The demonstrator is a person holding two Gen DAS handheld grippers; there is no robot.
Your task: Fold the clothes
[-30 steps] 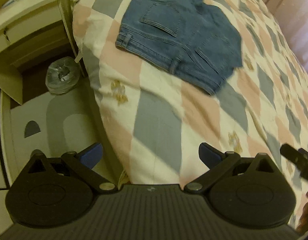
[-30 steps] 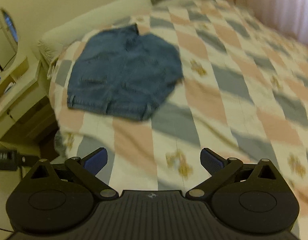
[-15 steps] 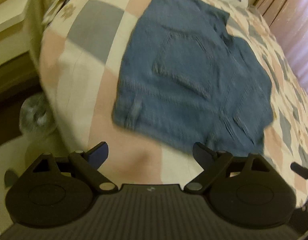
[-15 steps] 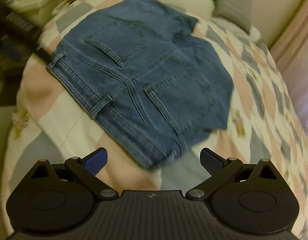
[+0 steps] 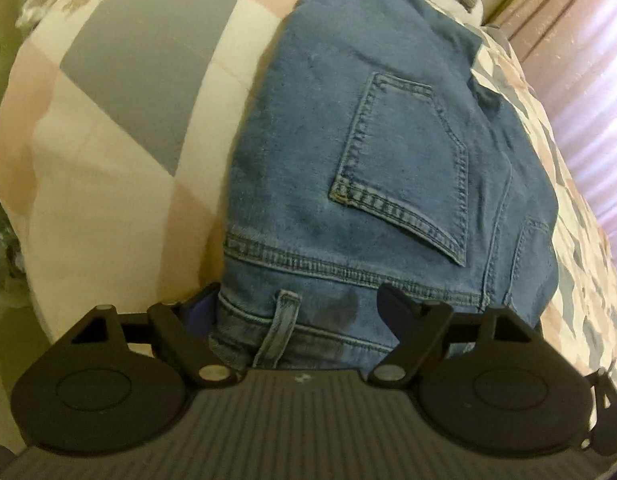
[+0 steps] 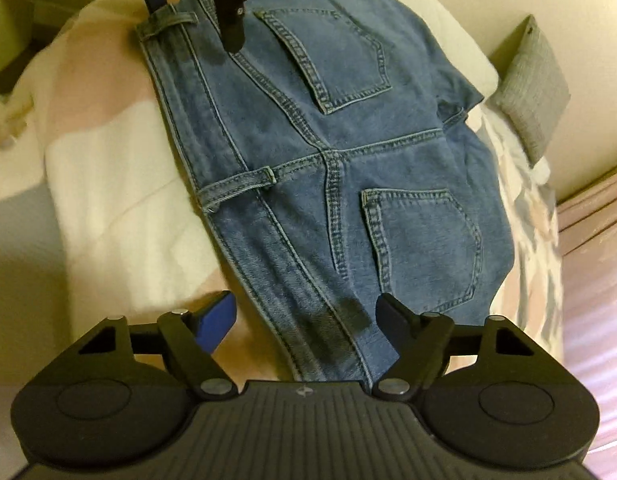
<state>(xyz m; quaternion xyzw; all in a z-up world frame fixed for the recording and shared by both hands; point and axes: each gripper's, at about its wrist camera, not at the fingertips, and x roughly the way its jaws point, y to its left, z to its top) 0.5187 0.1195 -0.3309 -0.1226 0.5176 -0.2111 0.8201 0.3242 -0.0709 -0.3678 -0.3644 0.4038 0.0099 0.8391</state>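
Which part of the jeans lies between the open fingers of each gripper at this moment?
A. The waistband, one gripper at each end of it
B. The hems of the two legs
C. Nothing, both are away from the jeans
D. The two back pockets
A: the left gripper straddles the waistband by a belt loop of the jeans, and the right gripper straddles its other end.

The left gripper (image 5: 296, 304) and the right gripper (image 6: 306, 312) sit low in their frames, jaws spread wide apart.
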